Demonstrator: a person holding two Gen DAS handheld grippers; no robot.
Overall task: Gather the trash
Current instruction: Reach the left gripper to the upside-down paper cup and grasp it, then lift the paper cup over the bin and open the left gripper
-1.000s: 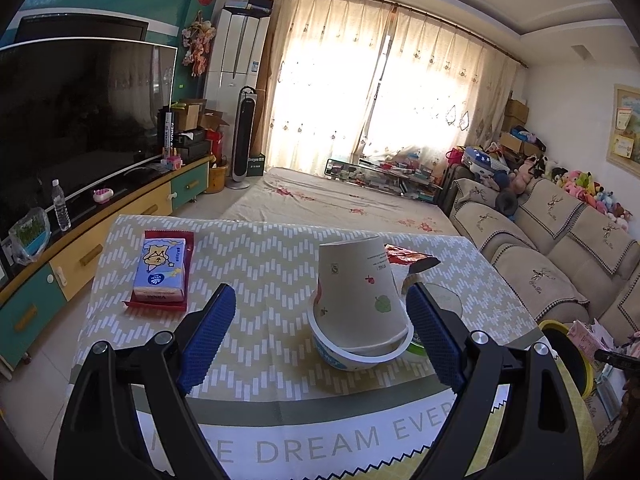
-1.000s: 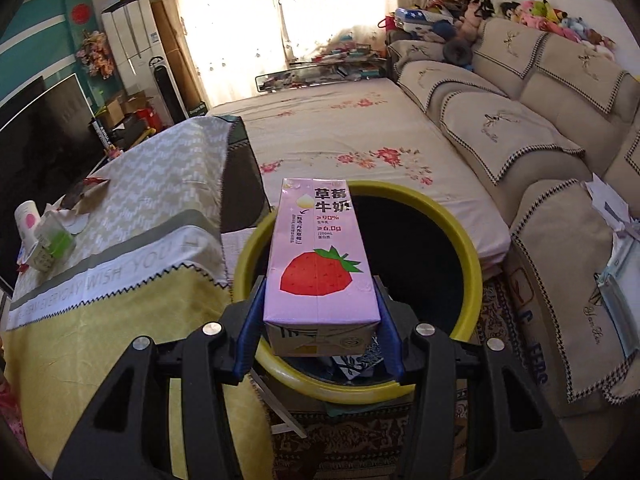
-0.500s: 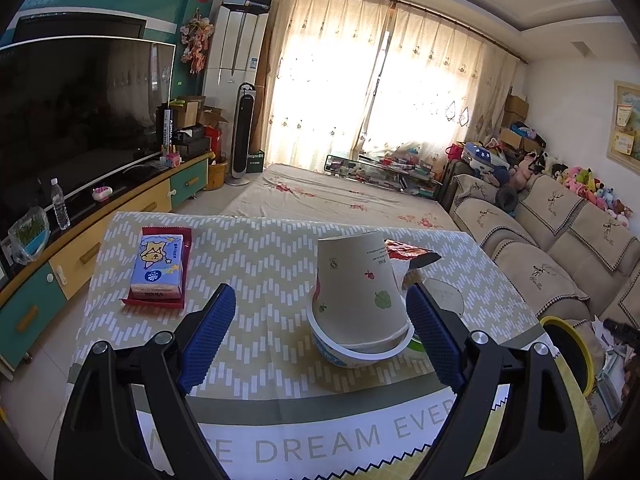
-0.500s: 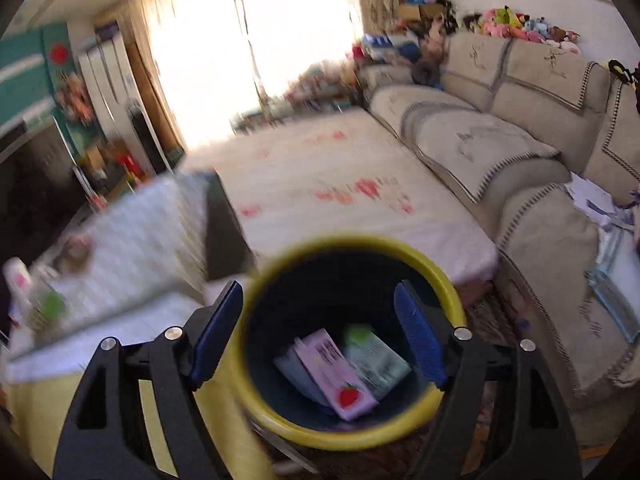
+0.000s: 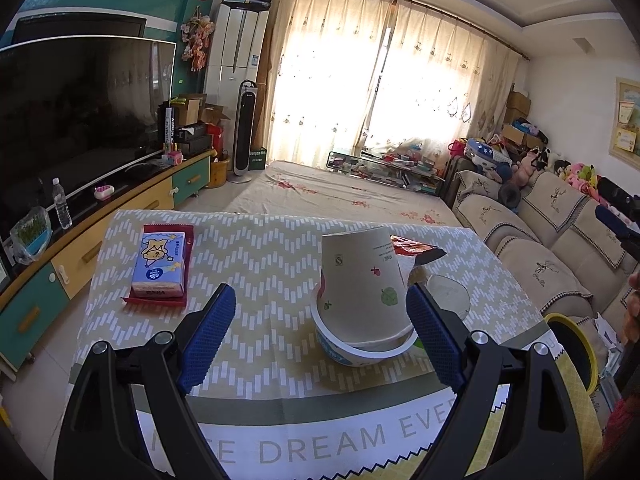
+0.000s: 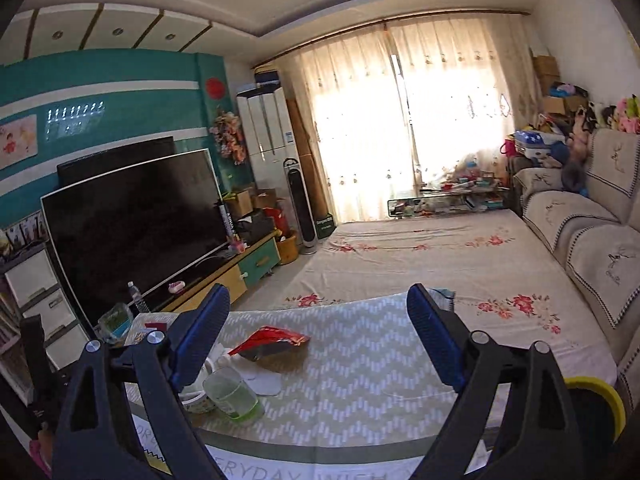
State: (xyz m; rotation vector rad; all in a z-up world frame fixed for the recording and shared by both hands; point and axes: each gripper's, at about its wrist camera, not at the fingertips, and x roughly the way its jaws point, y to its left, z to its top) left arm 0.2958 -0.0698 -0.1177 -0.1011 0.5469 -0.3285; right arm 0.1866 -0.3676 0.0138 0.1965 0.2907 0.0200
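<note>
Strawberry carton gone; red wrapper (image 6: 272, 342) ahead.

Yellow bin (image 6: 596, 396) cut by edge

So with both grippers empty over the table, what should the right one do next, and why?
Probably ease the open right gripper down and forward onto the red snack wrapper: it lies loose on the tablecloth, ahead between the open jaws, and the yellow-rimmed bin sits nearby.

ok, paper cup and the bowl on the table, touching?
Touching. The left wrist view shows the upside-down paper cup tilted, with its wide mouth down inside the white bowl, whose rim wraps around the cup's lower edge with no gap visible.
</note>
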